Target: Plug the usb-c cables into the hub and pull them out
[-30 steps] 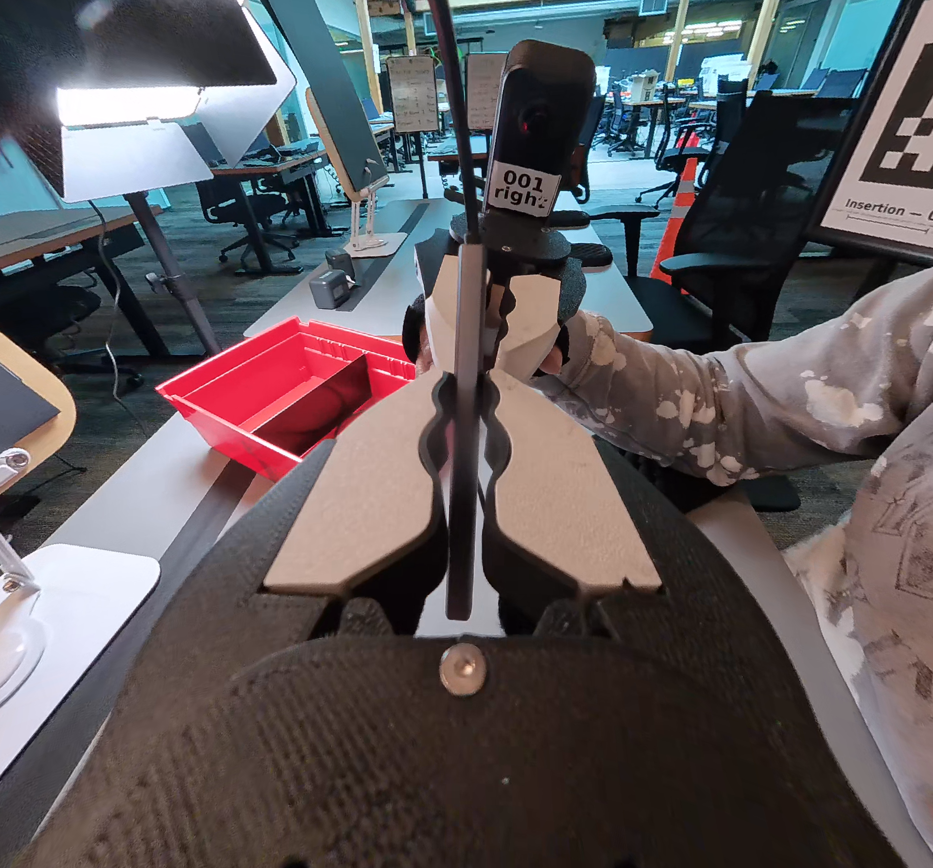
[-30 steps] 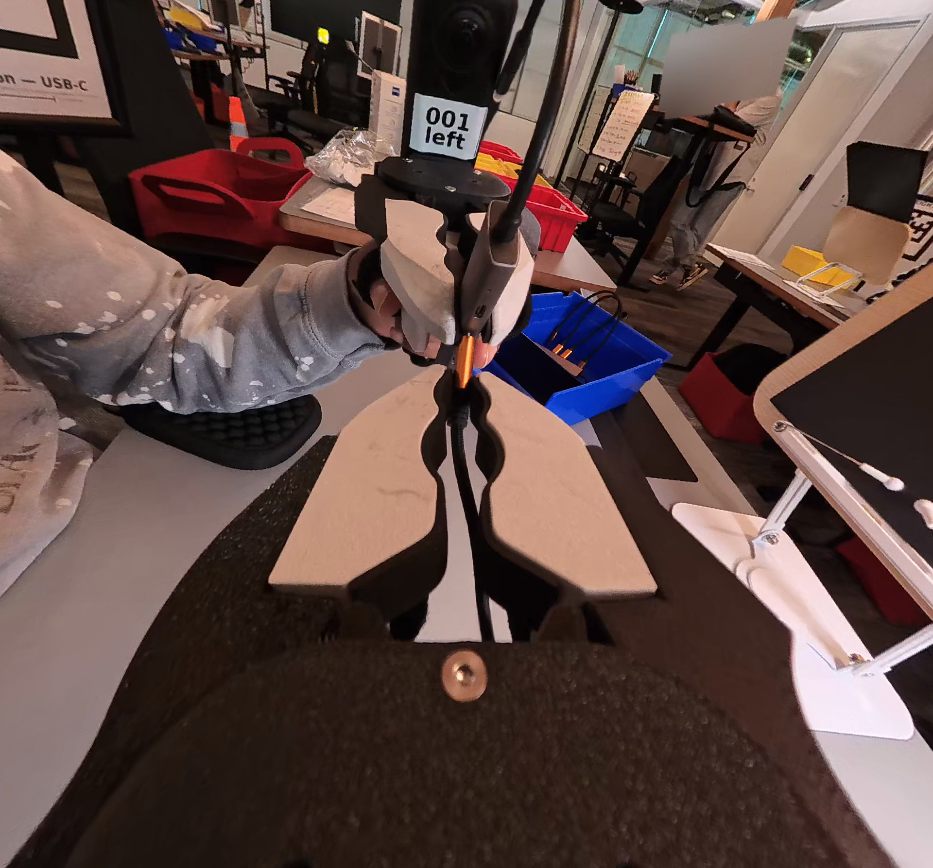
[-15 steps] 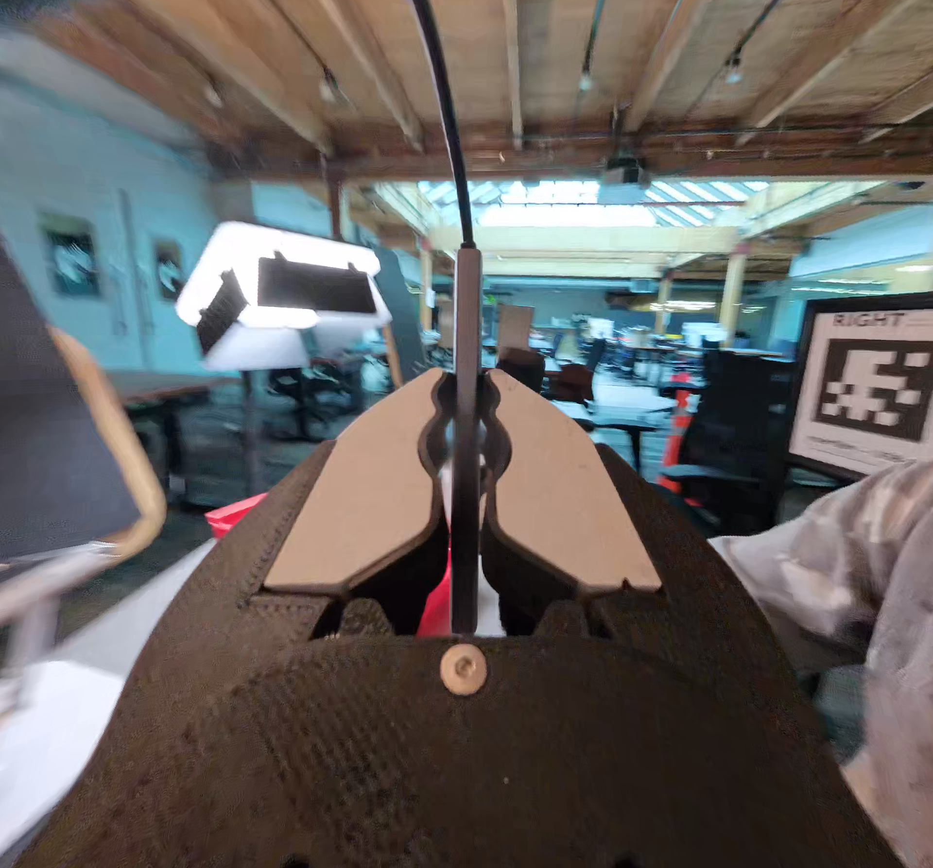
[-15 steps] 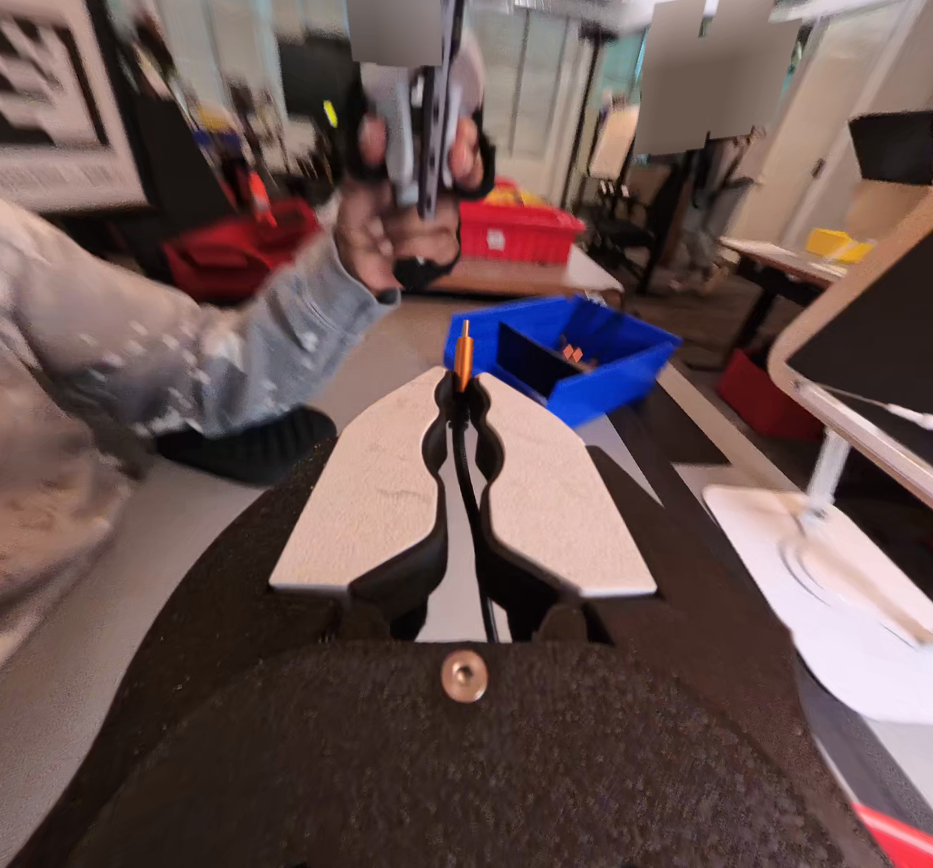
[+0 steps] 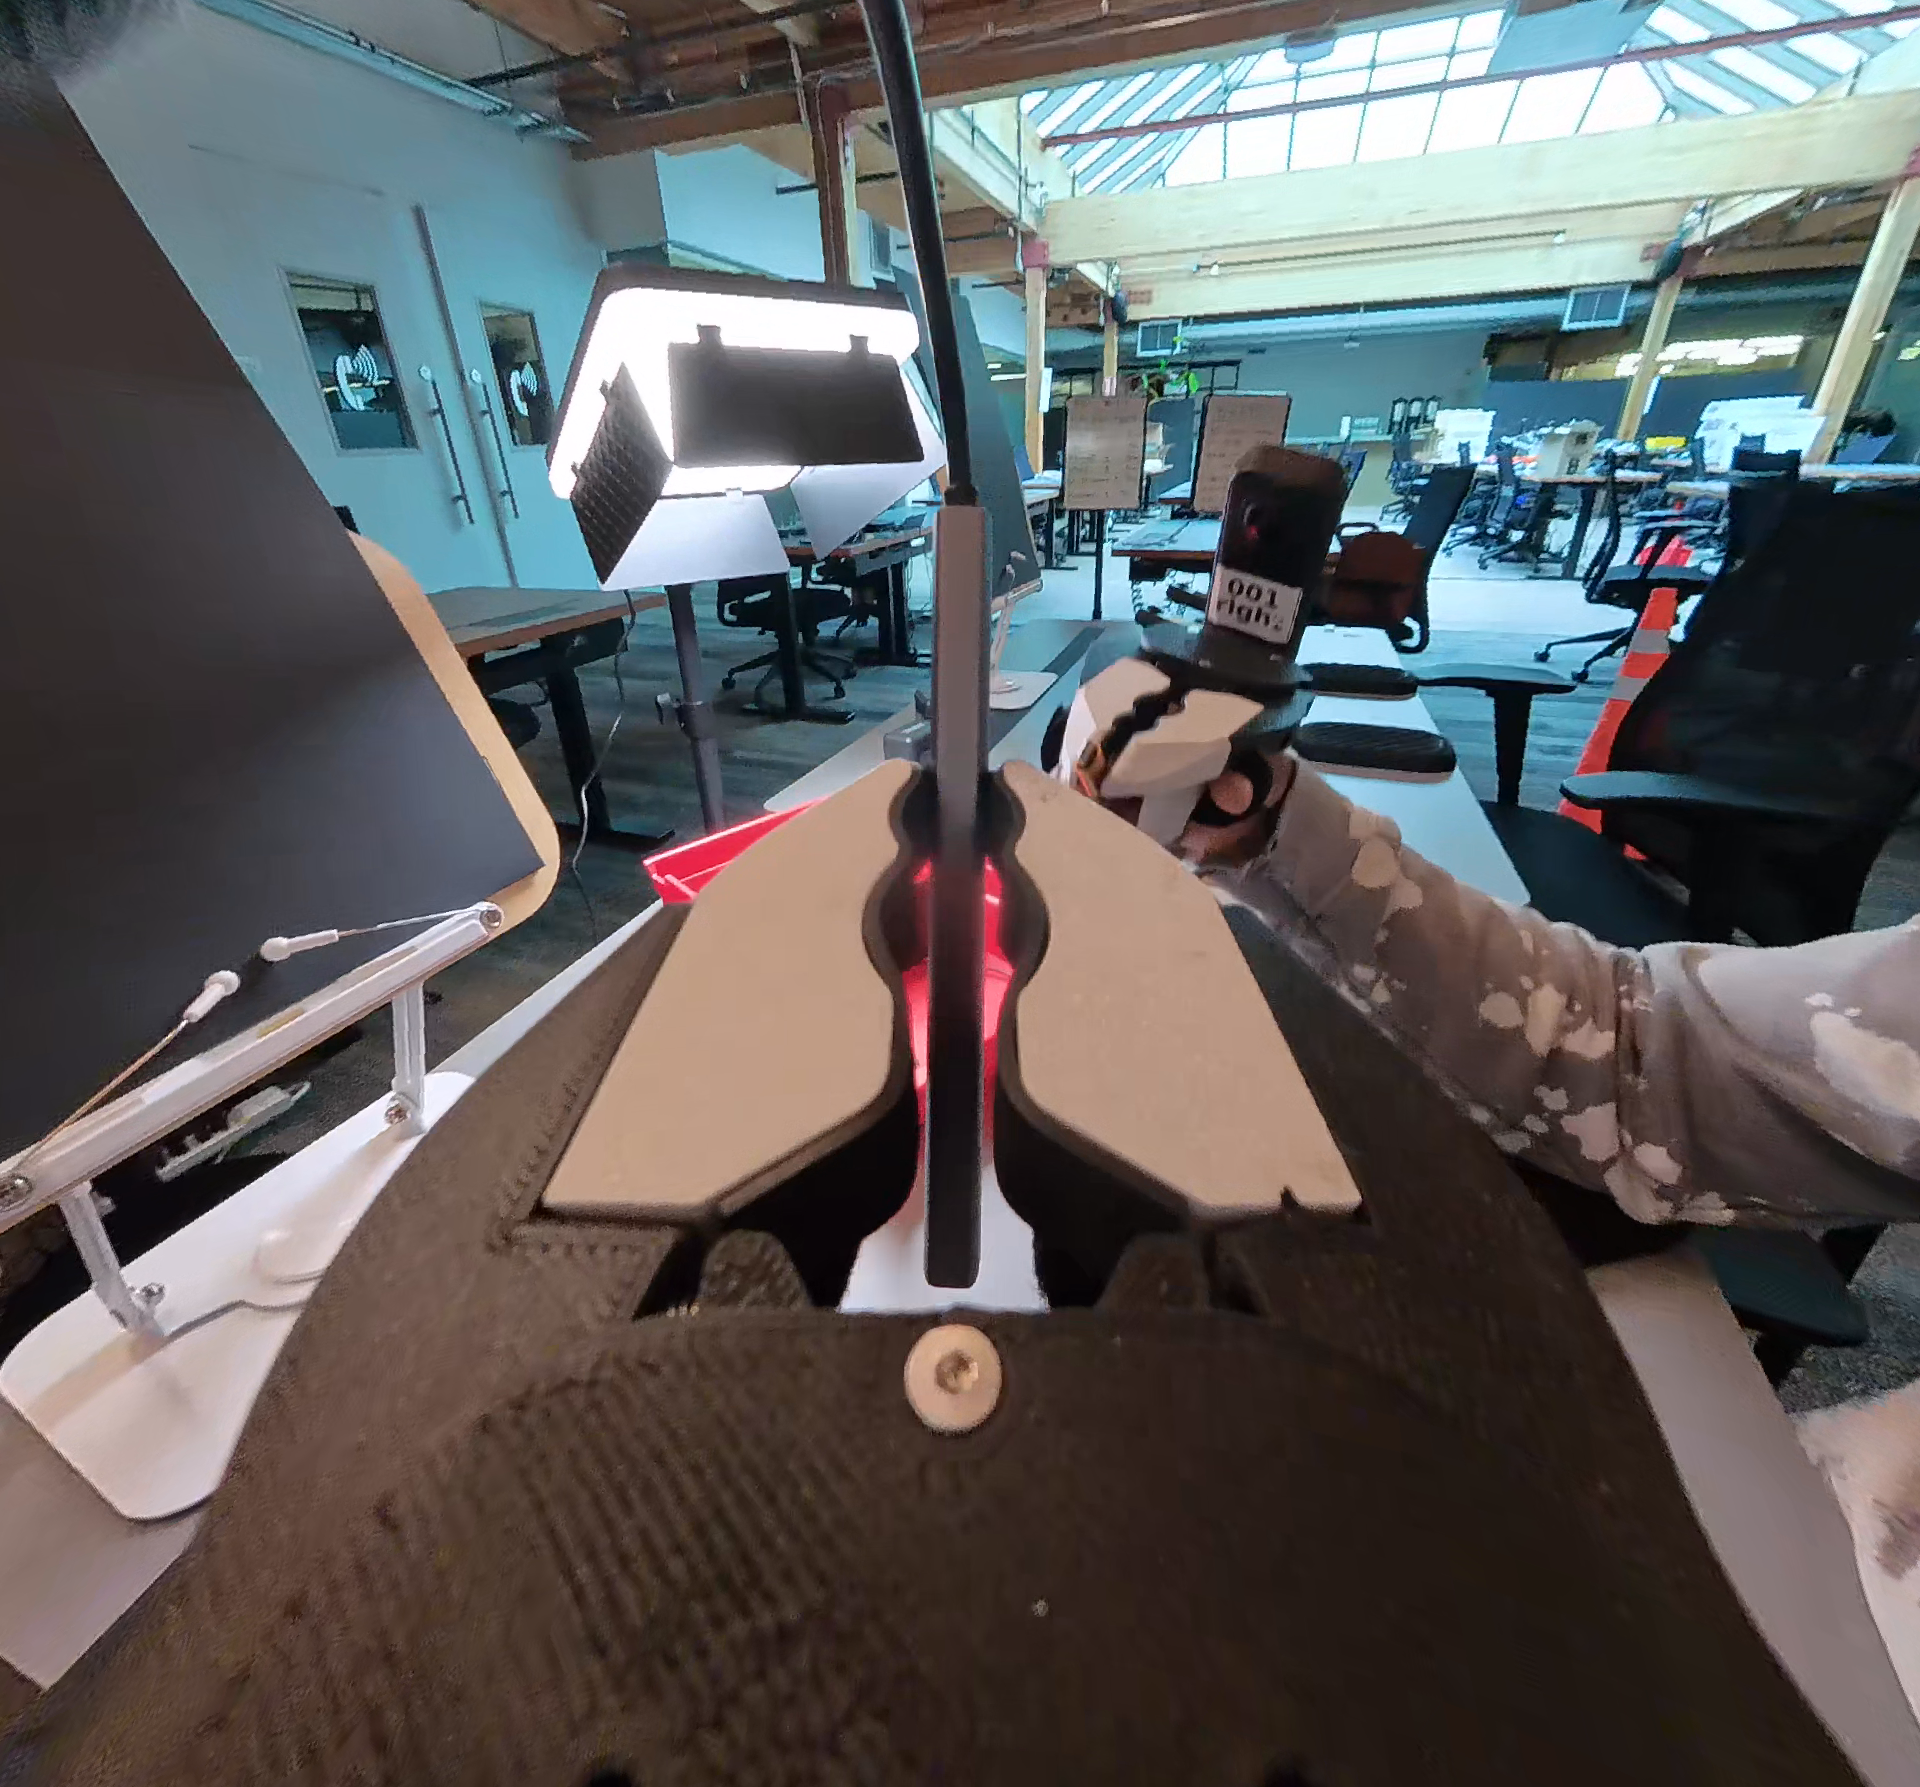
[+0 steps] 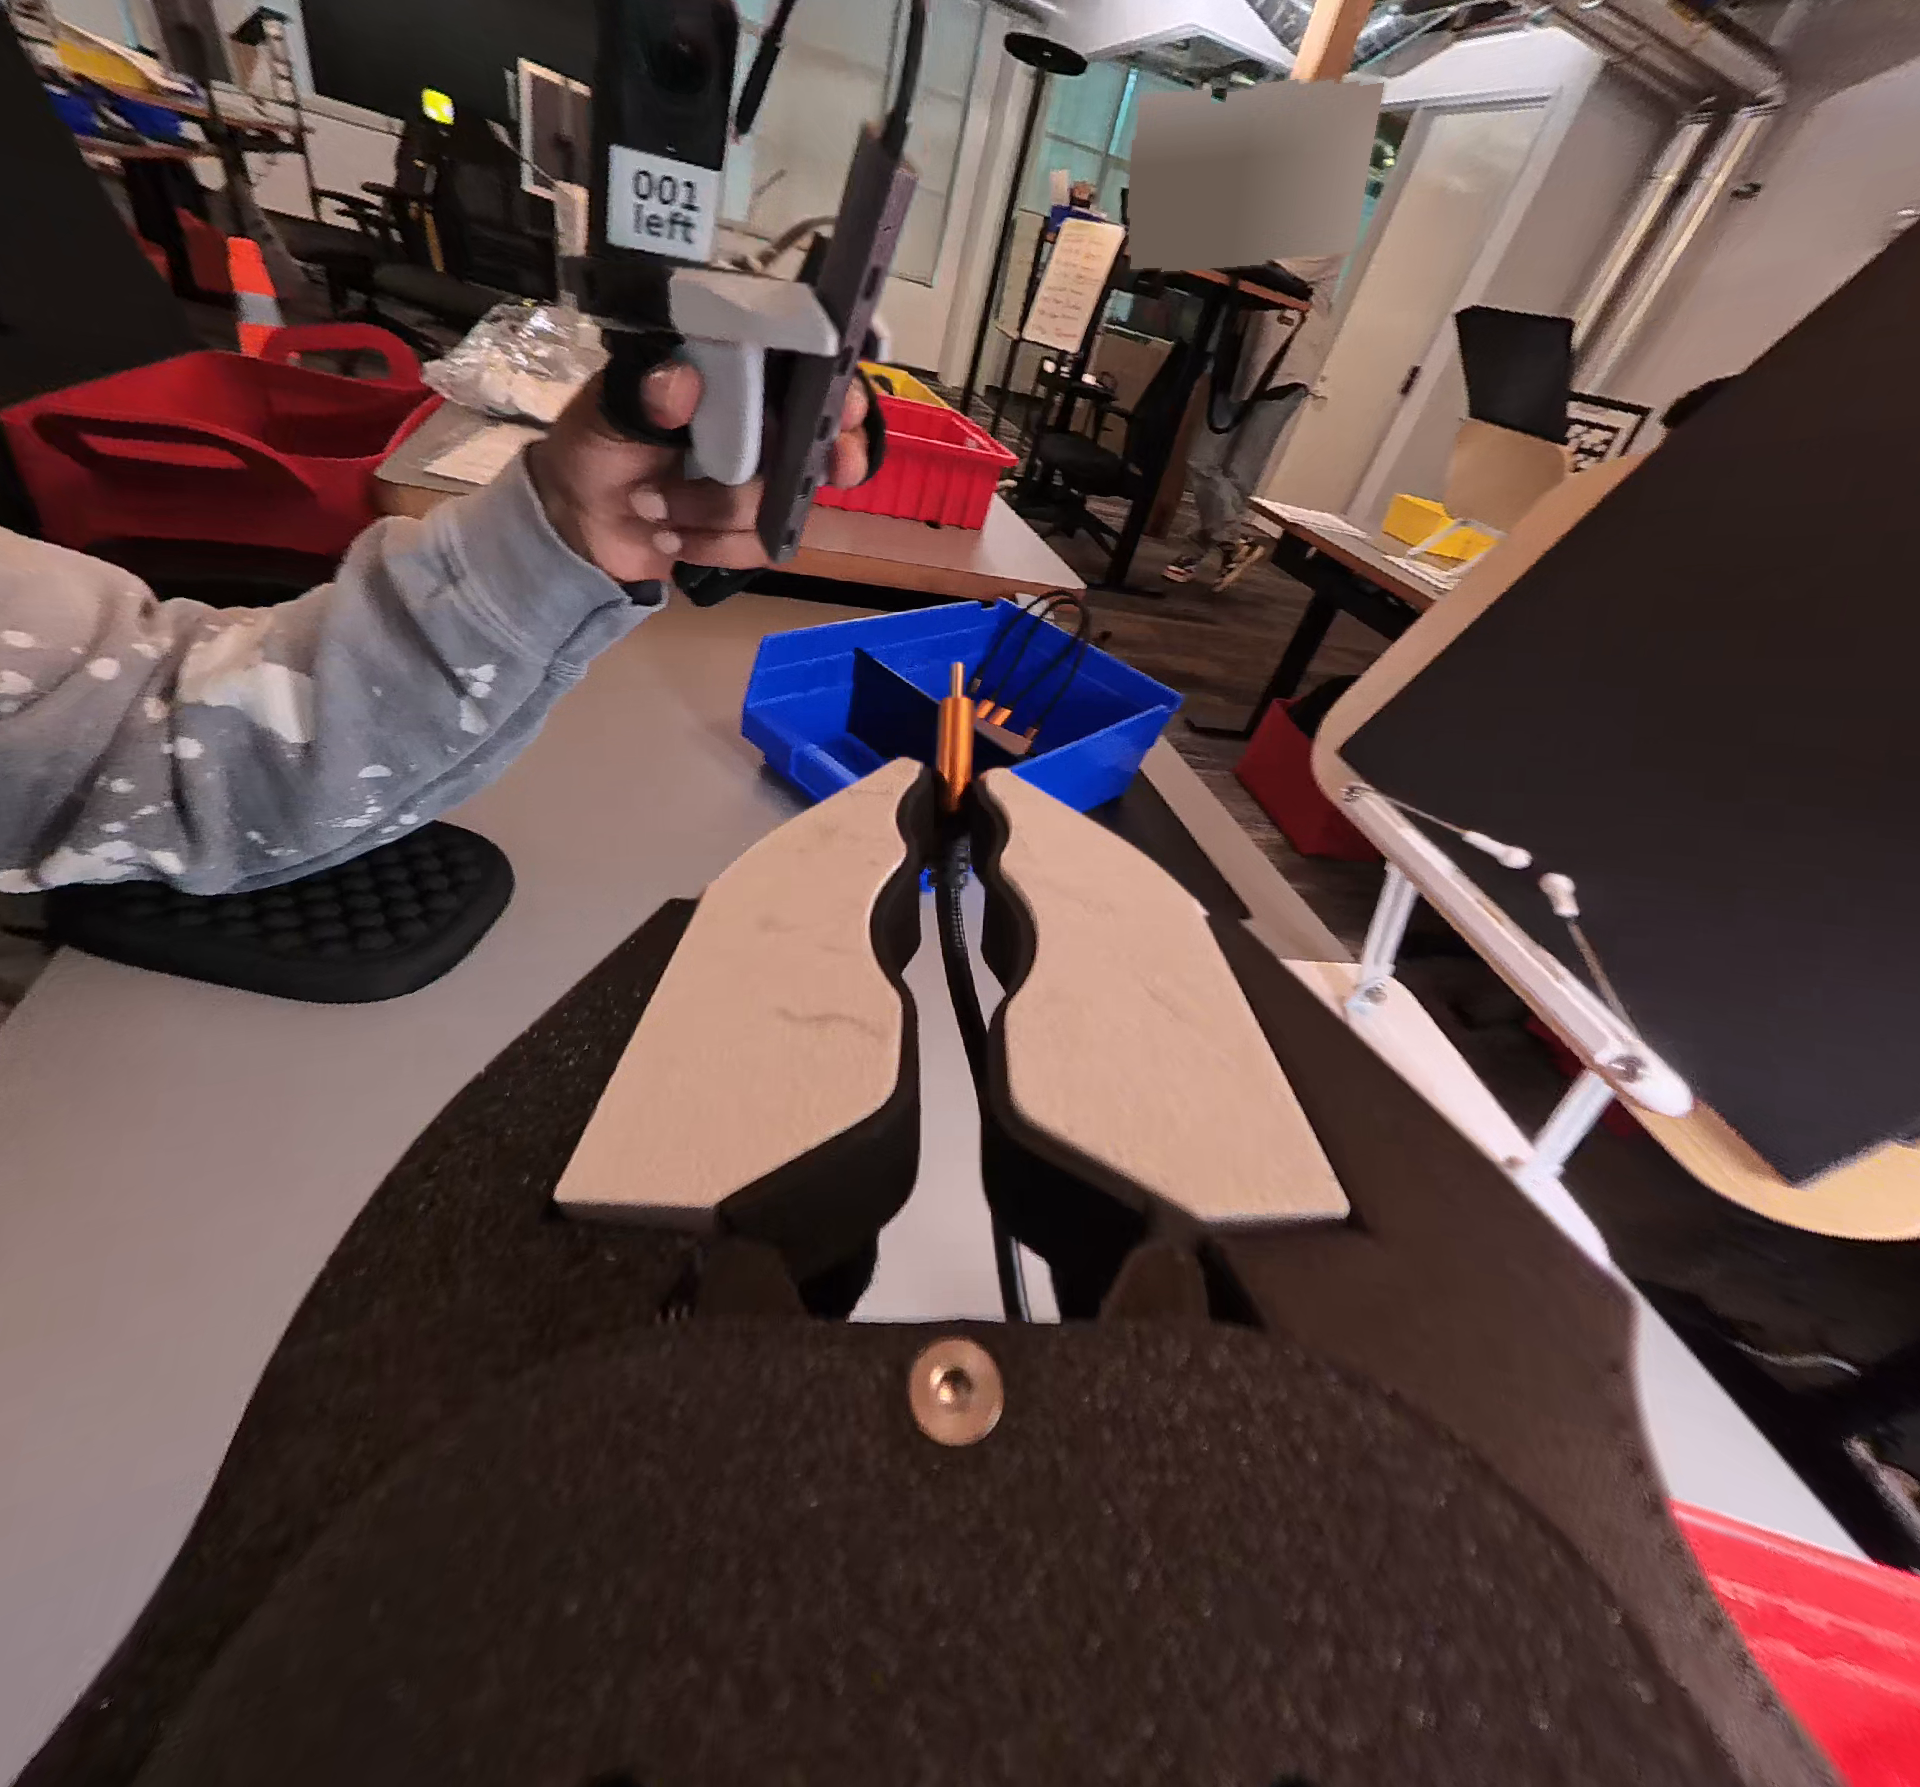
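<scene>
While the left gripper [image 5: 956, 802] has its jaws clamped on the hub [image 5: 956, 854], a slim dark grey bar standing upright between them, the hub's own black lead [image 5: 894, 127] curves up and out of the top of the view. From the right wrist view the hub [image 6: 831, 366] is held up in the air, tilted, ports along its edge facing the right side. Right gripper [image 6: 954, 781] has its jaws closed on a usb-c cable [image 6: 961, 916]; the orange plug [image 6: 954, 735] sticks out just past the jaw tips, bare, well apart from the hub. Black cord runs back between the jaws.

Blue bin [image 6: 1101, 750] on the desk [image 6: 260, 1114] just ahead of the right jaws: has a divider, holds more looped black cables with orange ends [image 6: 1029, 667] in the far section; near section cannot tell. Red bin [image 5: 727, 854] just beyond the left jaws, mostly hidden, contents not visible. Black wrist pad [image 6: 301, 916] on the desk to the left of the right jaws, under a grey spotted sleeve [image 6: 260, 698].
</scene>
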{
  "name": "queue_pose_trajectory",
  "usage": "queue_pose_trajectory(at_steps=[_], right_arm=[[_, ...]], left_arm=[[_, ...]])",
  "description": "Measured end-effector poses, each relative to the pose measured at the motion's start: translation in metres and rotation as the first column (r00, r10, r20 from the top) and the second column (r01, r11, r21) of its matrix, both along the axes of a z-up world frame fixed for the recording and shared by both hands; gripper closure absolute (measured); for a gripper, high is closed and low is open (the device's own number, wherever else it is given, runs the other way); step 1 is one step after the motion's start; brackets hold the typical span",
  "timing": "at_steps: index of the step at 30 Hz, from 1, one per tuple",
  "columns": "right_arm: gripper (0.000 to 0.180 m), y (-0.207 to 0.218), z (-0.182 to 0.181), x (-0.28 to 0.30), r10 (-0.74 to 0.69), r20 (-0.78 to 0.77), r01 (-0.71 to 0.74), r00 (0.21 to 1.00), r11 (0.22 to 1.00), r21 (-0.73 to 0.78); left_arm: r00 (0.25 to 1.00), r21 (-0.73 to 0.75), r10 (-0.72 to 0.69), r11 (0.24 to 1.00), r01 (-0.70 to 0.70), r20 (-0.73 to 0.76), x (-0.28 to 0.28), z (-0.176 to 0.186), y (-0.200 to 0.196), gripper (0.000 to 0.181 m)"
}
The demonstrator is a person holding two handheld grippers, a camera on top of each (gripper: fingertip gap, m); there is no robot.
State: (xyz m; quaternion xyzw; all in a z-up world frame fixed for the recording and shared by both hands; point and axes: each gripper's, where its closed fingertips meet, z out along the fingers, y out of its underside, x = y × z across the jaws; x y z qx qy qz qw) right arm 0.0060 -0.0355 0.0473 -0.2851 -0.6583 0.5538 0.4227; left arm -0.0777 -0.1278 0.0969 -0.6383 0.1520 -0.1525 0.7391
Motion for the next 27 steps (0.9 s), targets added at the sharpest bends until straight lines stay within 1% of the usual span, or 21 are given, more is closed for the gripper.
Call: queue_pose_trajectory(at_steps=[3,6,8,10,12,14,15,17,20,22,24,27], right_arm=[[0.174,0.026,0.011,-0.006,-0.085,0.030,0.083,0.996,0.995,0.052],[0.174,0.062,0.035,-0.015,-0.183,0.051,0.178,0.982,0.980,0.091],[0.173,0.093,0.051,-0.024,-0.284,0.046,0.275,0.958,0.950,0.148],[0.174,0.124,0.064,-0.031,-0.379,0.034,0.368,0.925,0.914,0.171],[0.173,0.150,0.061,-0.036,-0.449,0.051,0.432,0.892,0.882,0.189],[0.173,0.169,0.043,-0.036,-0.502,0.079,0.479,0.861,0.854,0.201],[0.173,0.175,0.025,-0.034,-0.514,0.119,0.485,0.850,0.850,0.209],[0.173,0.185,-0.017,-0.029,-0.537,0.195,0.491,0.821,0.838,0.238],[0.173,0.189,-0.088,-0.015,-0.520,0.372,0.440,0.769,0.853,0.281],[0.173,0.190,-0.125,-0.004,-0.519,0.453,0.399,0.724,0.852,0.339],[0.173,0.190,-0.151,0.006,-0.525,0.518,0.362,0.676,0.848,0.387],[0.173,0.196,-0.175,0.015,-0.564,0.571,0.322,0.596,0.820,0.474]], left_arm=[[1.000,-0.021,0.014,1.000,-0.014,-0.022,0.001,-0.005,0.006,0.171],[1.000,-0.039,0.010,0.999,-0.011,-0.030,0.003,-0.010,0.011,0.171],[0.999,-0.050,0.008,0.999,-0.010,-0.036,0.004,-0.013,0.013,0.171],[0.999,-0.057,0.007,0.998,-0.010,-0.045,0.006,-0.015,0.015,0.171],[0.998,-0.060,0.008,0.998,-0.011,-0.056,0.008,-0.016,0.015,0.171],[0.997,-0.062,0.011,0.998,-0.015,-0.072,0.009,-0.016,0.014,0.171],[0.997,-0.064,0.010,0.998,-0.015,-0.080,0.010,-0.016,0.013,0.171],[0.996,-0.064,0.007,0.998,-0.013,-0.086,0.011,-0.015,0.011,0.171],[0.997,-0.069,0.000,0.998,-0.005,-0.077,0.012,-0.014,0.011,0.171],[0.997,-0.076,-0.003,0.997,-0.003,-0.079,0.012,-0.016,0.012,0.171],[0.997,-0.082,-0.001,0.997,-0.005,-0.083,0.013,-0.017,0.013,0.171],[0.996,-0.090,-0.003,0.996,-0.004,-0.087,0.014,-0.020,0.016,0.171]])
